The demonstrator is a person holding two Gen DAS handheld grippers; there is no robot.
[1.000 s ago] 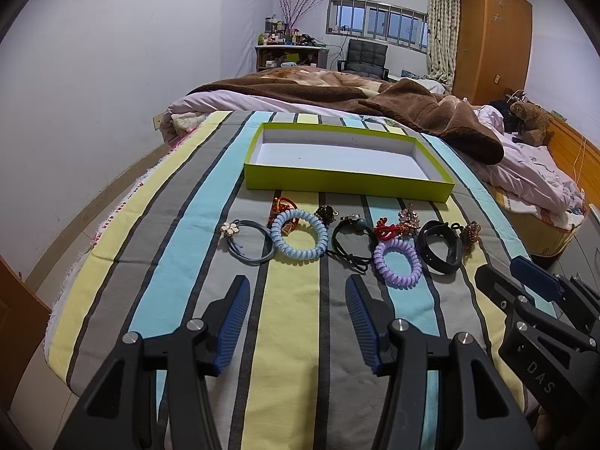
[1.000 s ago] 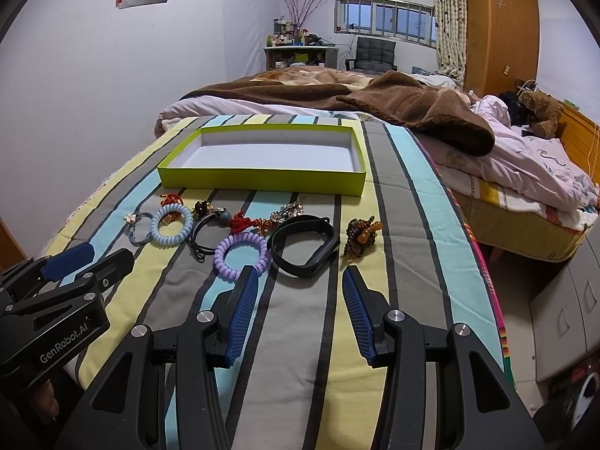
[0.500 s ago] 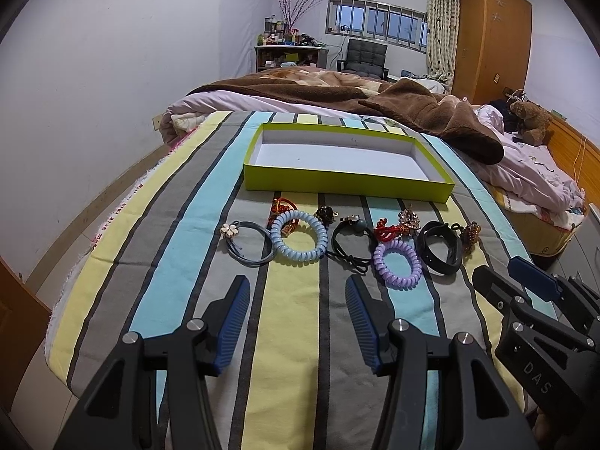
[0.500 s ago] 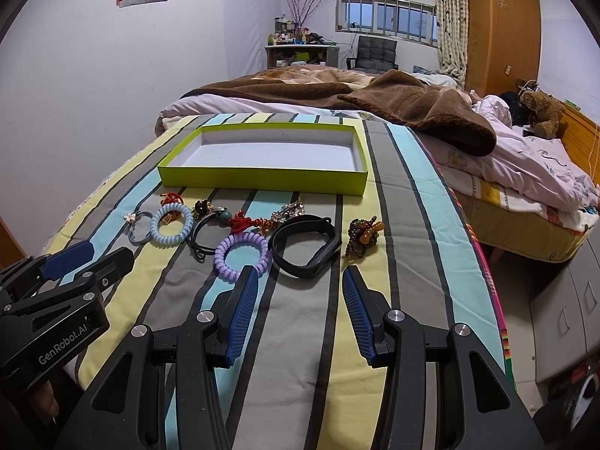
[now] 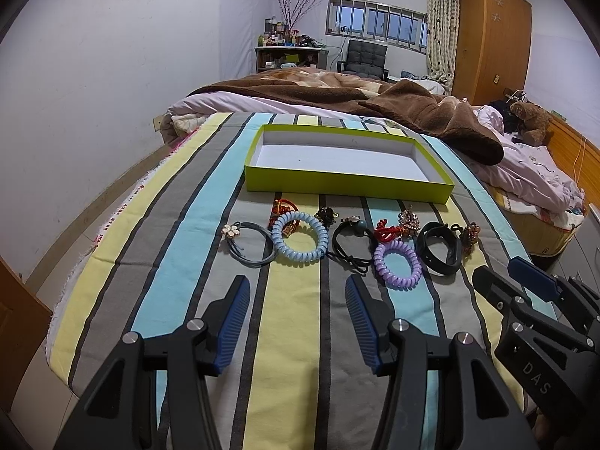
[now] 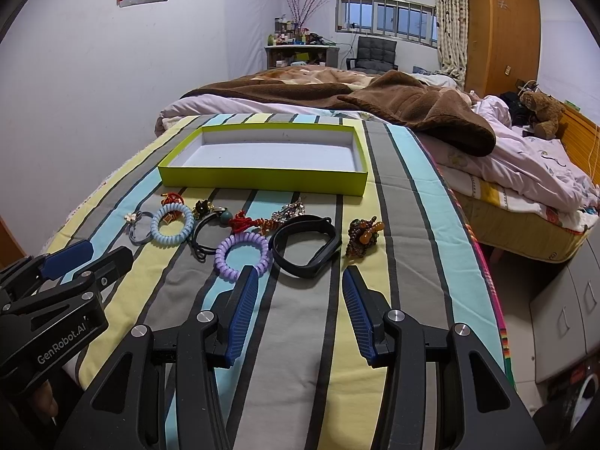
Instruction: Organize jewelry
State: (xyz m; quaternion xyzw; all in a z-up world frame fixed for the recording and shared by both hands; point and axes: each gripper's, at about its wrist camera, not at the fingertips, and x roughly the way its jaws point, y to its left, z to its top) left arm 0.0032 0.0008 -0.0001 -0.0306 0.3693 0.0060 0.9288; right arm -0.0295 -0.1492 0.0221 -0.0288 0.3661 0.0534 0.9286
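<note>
Currently we hold both grippers, left [image 5: 296, 318] and right [image 6: 300, 309], jaws apart and empty, short of the jewelry row [image 5: 348, 240], ready to load the tray [image 5: 345, 182].

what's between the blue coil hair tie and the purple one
A black hair tie with a teal bead lies between the blue coil and purple coil, seen in both views.

- The left wrist view looks forward along the left hand-held gripper [image 5: 296, 315], low over the near end of the bed [image 5: 292, 337], facing 12 o'clock toward the window.
- The right wrist view sits just to its right, facing the same way along the right hand-held gripper [image 6: 298, 305].
- Both share the green tray [image 5: 348, 185] at 12 o'clock and the row of jewelry before it.
- Each sees the other: at 4 o'clock in the left view, 8 o'clock in the right.
</note>
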